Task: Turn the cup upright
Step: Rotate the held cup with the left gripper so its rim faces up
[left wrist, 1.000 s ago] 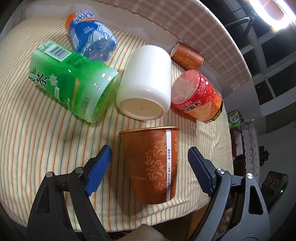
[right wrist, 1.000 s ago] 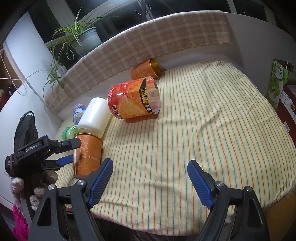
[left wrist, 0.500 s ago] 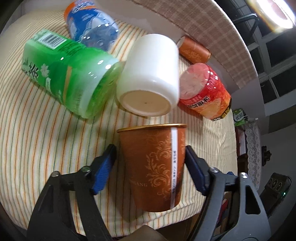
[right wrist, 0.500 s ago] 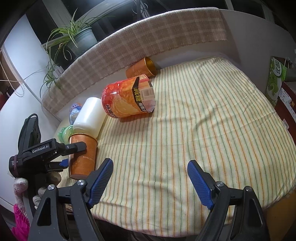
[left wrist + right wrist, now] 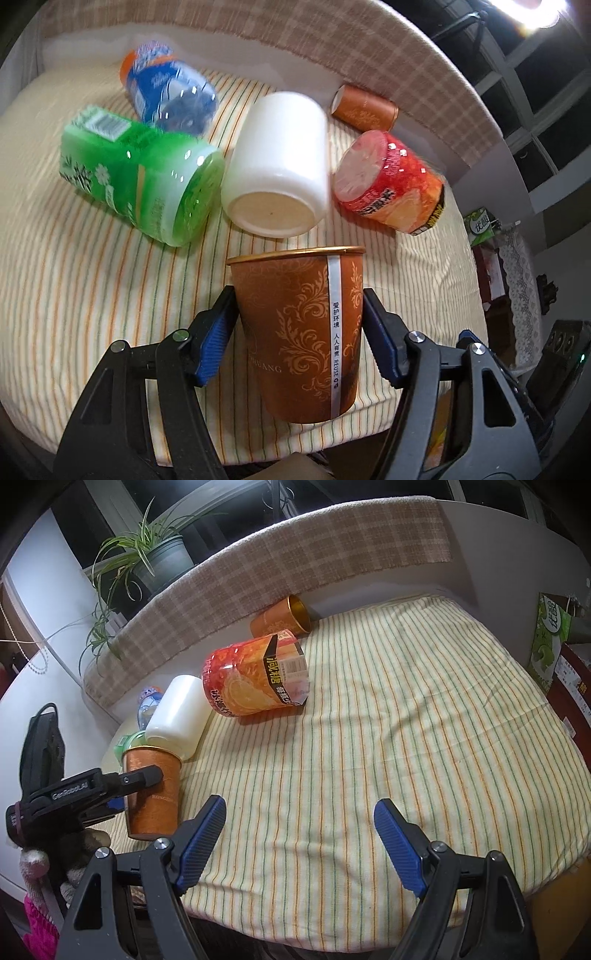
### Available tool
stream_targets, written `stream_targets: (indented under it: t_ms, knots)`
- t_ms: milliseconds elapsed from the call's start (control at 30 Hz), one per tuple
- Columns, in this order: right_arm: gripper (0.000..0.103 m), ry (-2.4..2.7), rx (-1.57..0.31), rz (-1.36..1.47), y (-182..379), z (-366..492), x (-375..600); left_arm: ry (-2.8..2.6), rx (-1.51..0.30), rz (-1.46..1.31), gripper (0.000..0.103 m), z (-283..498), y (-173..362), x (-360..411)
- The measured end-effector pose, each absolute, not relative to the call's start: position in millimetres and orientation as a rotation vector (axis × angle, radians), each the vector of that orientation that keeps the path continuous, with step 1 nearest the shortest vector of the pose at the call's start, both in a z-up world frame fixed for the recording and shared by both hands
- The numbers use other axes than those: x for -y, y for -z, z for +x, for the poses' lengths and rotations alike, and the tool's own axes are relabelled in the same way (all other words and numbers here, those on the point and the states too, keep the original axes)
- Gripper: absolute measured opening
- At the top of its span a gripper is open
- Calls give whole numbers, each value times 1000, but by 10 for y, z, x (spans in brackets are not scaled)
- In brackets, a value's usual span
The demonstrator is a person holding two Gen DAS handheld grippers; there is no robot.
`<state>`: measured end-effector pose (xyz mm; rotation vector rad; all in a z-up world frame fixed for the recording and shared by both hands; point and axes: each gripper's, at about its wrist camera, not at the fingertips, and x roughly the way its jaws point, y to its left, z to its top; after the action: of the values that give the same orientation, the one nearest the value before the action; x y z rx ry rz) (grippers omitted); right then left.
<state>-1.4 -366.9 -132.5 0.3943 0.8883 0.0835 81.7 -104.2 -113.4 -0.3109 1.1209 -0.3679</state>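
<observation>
A brown paper cup [image 5: 303,332] with gold scrollwork stands upright, rim up, near the front edge of the striped tablecloth [image 5: 92,295]. My left gripper [image 5: 295,310] is shut on it, a blue pad against each side. The cup also shows in the right wrist view [image 5: 155,790], with the left gripper's black finger across it. My right gripper [image 5: 299,834] is open and empty over the cloth, to the right of the cup. A second brown cup [image 5: 364,112] lies on its side at the back, also in the right wrist view [image 5: 282,618].
Lying on the cloth behind the held cup are a white cup [image 5: 277,166], a green jar [image 5: 140,177], a blue bottle [image 5: 170,96] and a red-orange canister [image 5: 391,188]. A plaid-covered ledge [image 5: 295,557] runs along the back. A potted plant [image 5: 159,554] stands beyond it.
My left gripper has closed from wide open onto the brown cup and moved in around it. My right gripper has stayed open in much the same place.
</observation>
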Motion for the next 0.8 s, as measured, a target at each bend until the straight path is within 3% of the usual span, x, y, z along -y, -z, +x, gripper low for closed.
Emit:
stream_targets:
  t_ms: [367,800]
  knots:
    - [85,-85,-881,382,1285,-46,3589,389,-944,-187,68,600,886,1137]
    - [85,-66,-894,374,1334,-116,3560,360,-689,-52,68,475,1095,1237]
